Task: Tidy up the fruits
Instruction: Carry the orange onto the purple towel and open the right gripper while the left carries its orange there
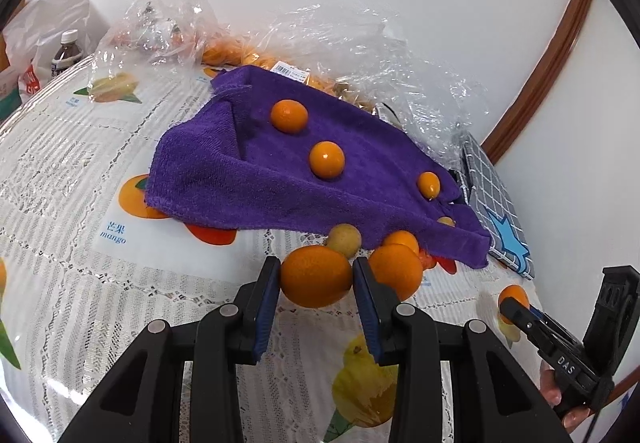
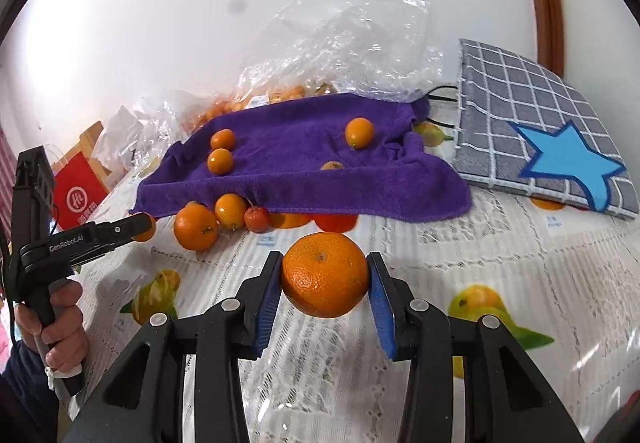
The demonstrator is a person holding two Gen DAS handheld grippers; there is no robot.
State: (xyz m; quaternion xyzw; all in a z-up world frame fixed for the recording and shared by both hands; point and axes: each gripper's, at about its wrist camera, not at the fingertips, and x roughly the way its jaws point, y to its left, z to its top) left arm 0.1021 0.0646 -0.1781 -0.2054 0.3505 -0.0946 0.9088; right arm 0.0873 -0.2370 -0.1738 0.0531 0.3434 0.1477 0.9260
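Observation:
My left gripper (image 1: 316,277) is shut on a small orange (image 1: 316,283) just in front of the purple towel (image 1: 280,171). In the right wrist view it shows at the left (image 2: 140,225), with the fruit mostly hidden behind its finger. My right gripper (image 2: 325,277) is shut on a dimpled mandarin (image 2: 325,275) over the tablecloth; the left wrist view catches it at the far right (image 1: 510,303). Three kumquats (image 1: 327,160) lie on the towel. At the towel's near edge sit another mandarin (image 2: 196,227), a kumquat (image 2: 231,209) and a small red fruit (image 2: 256,219).
Crumpled clear plastic bags (image 1: 360,43) with more orange fruit lie behind the towel against the wall. A grey checked pad with a blue star (image 2: 560,155) lies to the right. A bottle (image 1: 66,53) and a red bag (image 2: 78,195) stand at the far left. The tablecloth (image 1: 80,183) has printed fruit pictures.

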